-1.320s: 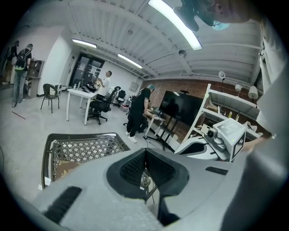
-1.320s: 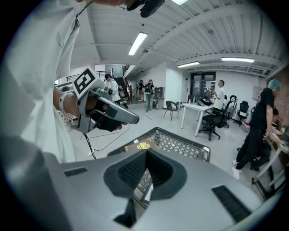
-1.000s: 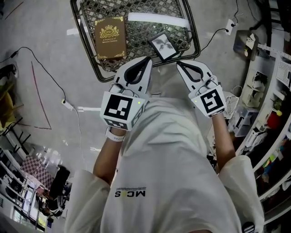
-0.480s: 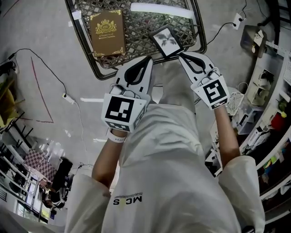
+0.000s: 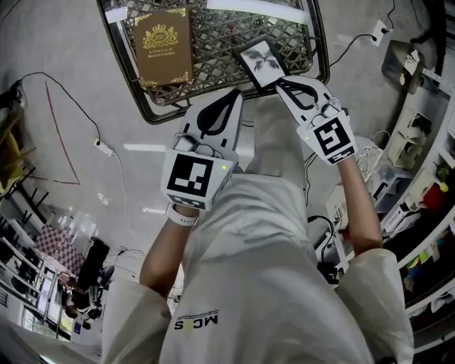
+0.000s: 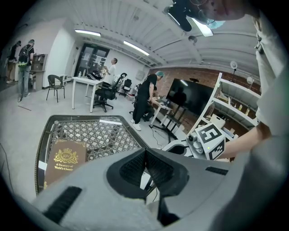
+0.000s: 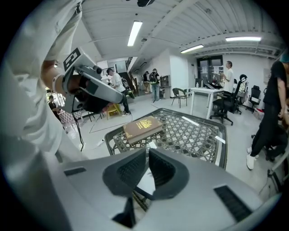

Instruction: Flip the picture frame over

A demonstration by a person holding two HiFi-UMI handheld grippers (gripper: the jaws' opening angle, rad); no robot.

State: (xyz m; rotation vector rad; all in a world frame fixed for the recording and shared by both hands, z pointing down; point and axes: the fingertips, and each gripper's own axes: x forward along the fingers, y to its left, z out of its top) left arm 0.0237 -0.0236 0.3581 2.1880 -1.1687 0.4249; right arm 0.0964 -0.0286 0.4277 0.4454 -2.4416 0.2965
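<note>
The picture frame (image 5: 260, 60) is small and black-edged, with a pale leaf print facing up. It lies at the near right of the black mesh table (image 5: 153, 114). My right gripper (image 5: 279, 82) hovers just short of the frame's near corner. Its jaws have just been opening and stand a crack apart (image 7: 148, 153) with nothing between them. Part of the frame (image 7: 145, 180) shows white below them. My left gripper (image 5: 234, 94) sits beside it over the table's near edge, with its tips touching (image 6: 145, 151) and nothing held.
A brown book (image 5: 163, 46) with gold print lies on the table's left half. A white strip (image 5: 256, 6) lies at the far side. A cable and plug (image 5: 103, 148) run over the floor at left. Cluttered shelves (image 5: 426, 142) stand at right. People and desks are in the background.
Both grippers have sunk and moved forward towards the table. The right gripper's tips now reach the frame's near corner. The frame and the book have not shifted on the table.
</note>
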